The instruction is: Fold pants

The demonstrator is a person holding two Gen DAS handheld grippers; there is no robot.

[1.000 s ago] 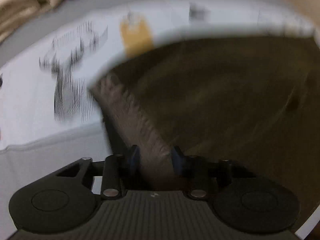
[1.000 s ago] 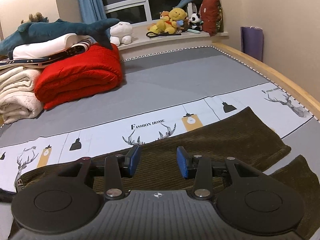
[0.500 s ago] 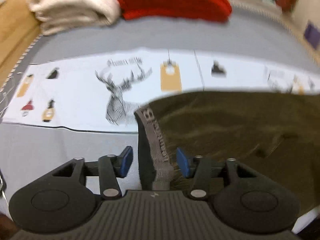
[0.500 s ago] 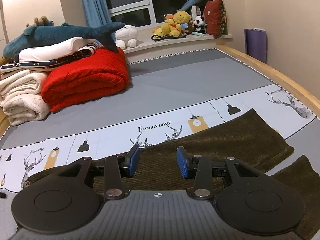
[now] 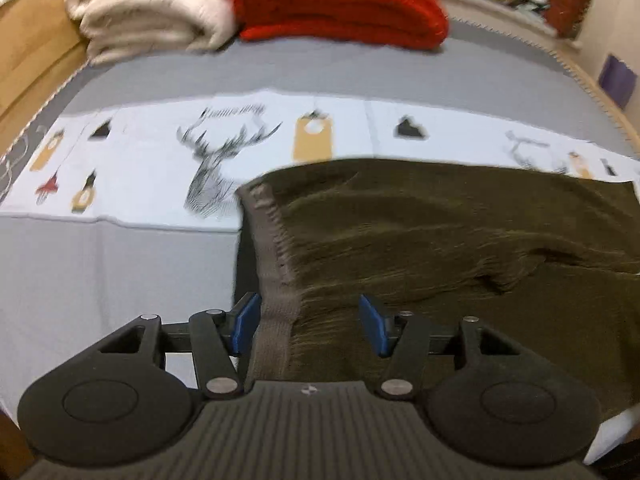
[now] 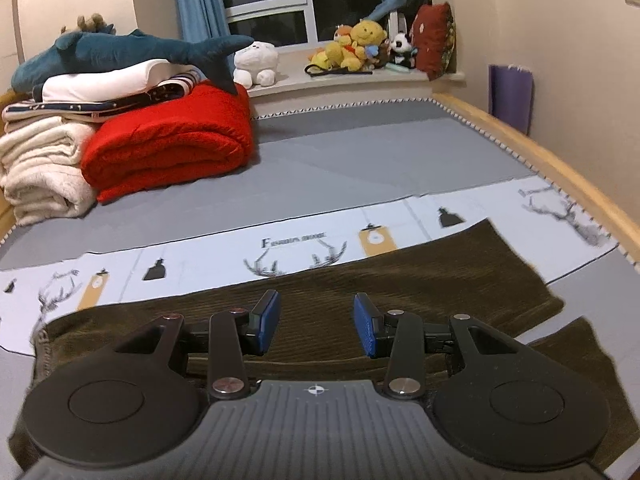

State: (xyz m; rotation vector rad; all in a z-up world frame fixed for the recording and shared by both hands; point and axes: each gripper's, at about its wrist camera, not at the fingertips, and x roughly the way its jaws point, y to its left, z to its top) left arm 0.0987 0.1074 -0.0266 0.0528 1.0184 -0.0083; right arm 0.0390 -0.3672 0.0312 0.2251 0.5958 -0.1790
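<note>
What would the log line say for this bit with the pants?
step: fold pants | left gripper: open, waistband between fingers | right gripper: open over pants | pants: flat on bed

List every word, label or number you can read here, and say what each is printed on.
"F..." then blurred small capitals: on the sheet's white band, above the antlers. Only the initial is clear.
The same caption in the left wrist view: too blurred to read.
Waistband of the pants: no legible lettering.
Nothing else readable.
</note>
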